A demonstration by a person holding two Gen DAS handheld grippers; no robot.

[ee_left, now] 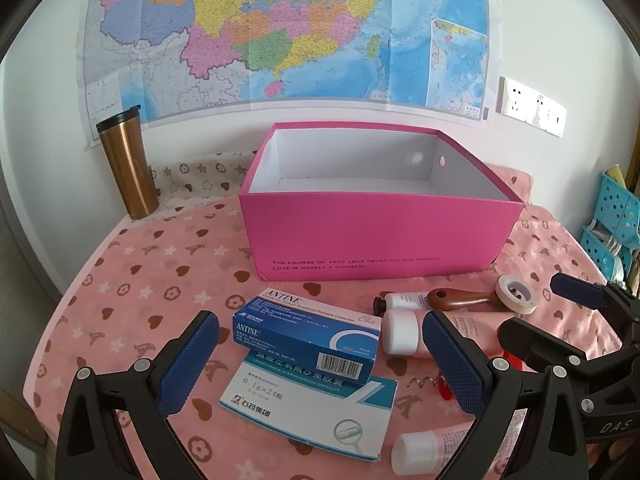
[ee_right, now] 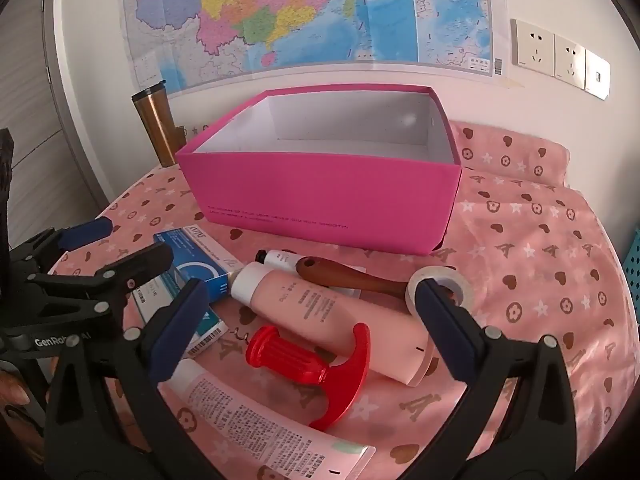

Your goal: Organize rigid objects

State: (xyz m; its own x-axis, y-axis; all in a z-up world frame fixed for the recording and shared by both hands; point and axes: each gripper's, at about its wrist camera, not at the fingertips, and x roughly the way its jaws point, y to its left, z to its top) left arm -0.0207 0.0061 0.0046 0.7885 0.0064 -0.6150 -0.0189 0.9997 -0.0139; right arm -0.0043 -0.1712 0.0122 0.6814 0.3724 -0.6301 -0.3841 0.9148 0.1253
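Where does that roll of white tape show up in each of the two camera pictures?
Left wrist view: the tape roll lies at the right, on the pink cloth, beside the wooden handle.
Right wrist view: the tape roll lies right of centre, partly hidden behind a blue finger pad.
Shared landmark: the open pink box stands behind it in both views.

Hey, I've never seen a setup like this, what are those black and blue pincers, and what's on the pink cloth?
Those pincers are two hand-held claws, each carrying a camera that looks along its fingers. One picture comes from the left claw, the other from the right claw. Both are open and hold nothing. On the pink tablecloth stands an open pink box, nothing visible inside. In front lie two medicine boxes: the blue one on the white one. Beside them are pink tubes, a red corkscrew, a wooden-handled tool and a tape roll.
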